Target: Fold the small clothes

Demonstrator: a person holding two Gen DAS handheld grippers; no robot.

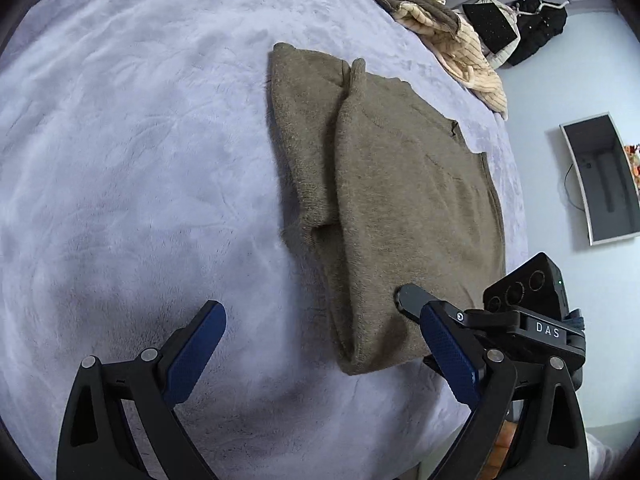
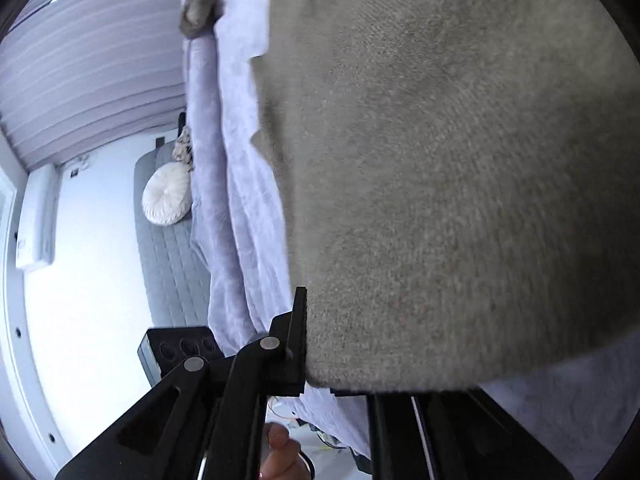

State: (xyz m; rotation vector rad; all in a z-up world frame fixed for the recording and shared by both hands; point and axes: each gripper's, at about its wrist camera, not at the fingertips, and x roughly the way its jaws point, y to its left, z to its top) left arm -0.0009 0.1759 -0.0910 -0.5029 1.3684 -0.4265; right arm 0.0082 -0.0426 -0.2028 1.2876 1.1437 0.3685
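Note:
An olive-brown fuzzy sweater (image 1: 392,200) lies partly folded on the lavender plush blanket (image 1: 140,140), one side flap folded over the body. My left gripper (image 1: 320,344) is open and empty, hovering just short of the sweater's near corner. My right gripper (image 1: 404,298) shows in the left wrist view at the sweater's near right edge. In the right wrist view the right gripper (image 2: 316,344) is shut on the sweater (image 2: 460,160), whose cloth drapes over one finger and hides it; the left finger (image 2: 298,340) presses against the cloth edge.
A pile of beige and brown clothes (image 1: 440,28) and a black garment (image 1: 532,24) lie at the far end of the bed. The bed's right edge drops to a pale floor with a grey tray (image 1: 604,180). A round white cushion (image 2: 168,196) lies on a grey mat.

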